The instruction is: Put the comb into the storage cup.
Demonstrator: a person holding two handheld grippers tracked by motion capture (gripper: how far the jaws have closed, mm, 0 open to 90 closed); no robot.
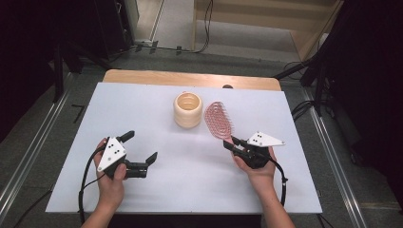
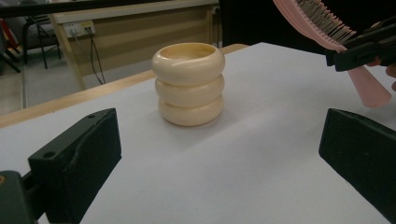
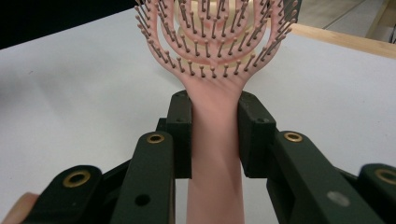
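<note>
The right gripper has its fingers clamped on the pink plastic hairbrush beside the cream ringed cup, while the left gripper fingers are wide apart over the white surface.

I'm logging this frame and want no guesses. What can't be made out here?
- Cup inside: hidden by its own rim, left gripper view; too small in the high view.
- Brush handle end: cut off by the bottom edge, right gripper view.
- Dark spot at the table's far edge: too small, high view.
</note>
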